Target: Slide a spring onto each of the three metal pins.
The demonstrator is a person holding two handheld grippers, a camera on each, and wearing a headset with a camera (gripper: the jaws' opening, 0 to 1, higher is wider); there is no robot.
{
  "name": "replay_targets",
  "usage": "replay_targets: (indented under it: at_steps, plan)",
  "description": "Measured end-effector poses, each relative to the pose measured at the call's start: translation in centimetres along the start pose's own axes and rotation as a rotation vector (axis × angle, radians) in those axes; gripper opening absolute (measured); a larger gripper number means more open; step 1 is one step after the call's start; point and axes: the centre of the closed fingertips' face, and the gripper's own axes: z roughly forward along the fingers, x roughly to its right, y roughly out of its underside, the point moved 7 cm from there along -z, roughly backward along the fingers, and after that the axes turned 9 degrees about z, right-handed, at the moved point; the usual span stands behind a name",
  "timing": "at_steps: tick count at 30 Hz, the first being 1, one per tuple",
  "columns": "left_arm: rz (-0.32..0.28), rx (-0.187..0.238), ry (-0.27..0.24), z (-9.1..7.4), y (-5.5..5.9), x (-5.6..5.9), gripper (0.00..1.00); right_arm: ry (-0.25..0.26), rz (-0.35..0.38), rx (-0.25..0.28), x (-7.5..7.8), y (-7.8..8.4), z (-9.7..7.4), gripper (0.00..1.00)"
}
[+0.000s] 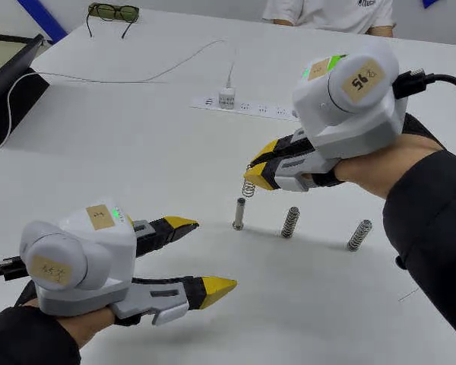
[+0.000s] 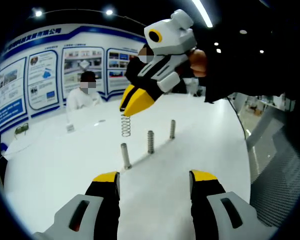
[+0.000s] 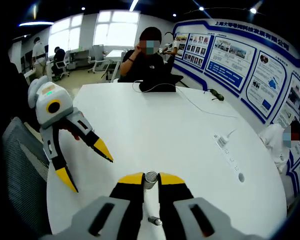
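Note:
Three metal pins stand in a row on the white table. The left pin [image 1: 239, 214] is bare [image 2: 125, 155]; the middle pin [image 1: 290, 222] and the right pin [image 1: 359, 235] each carry a spring. My right gripper [image 1: 251, 176] is shut on a spring [image 1: 248, 188], which hangs just above and a little right of the bare pin's top [image 3: 154, 220]. The held spring [image 3: 150, 179] shows between the yellow tips in the right gripper view, and below the right gripper [image 2: 130, 107] as a spring [image 2: 125, 125] in the left gripper view. My left gripper [image 1: 201, 255] is open, low at the front left [image 2: 154, 176].
A white power strip [image 1: 243, 106] with a plugged charger and cable lies at the back of the table. Sunglasses [image 1: 112, 12] rest far back left, beside a dark screen [image 1: 7, 84]. A person sits across the table [image 1: 330, 14].

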Motion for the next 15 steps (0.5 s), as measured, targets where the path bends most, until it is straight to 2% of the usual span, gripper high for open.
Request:
replay_targets:
  at_steps: [15]
  plan:
    - [-0.014,-0.006,-0.011,-0.2,0.6,-0.2,0.56,-0.014,0.009,-0.023,0.3,0.5,1.6,0.12]
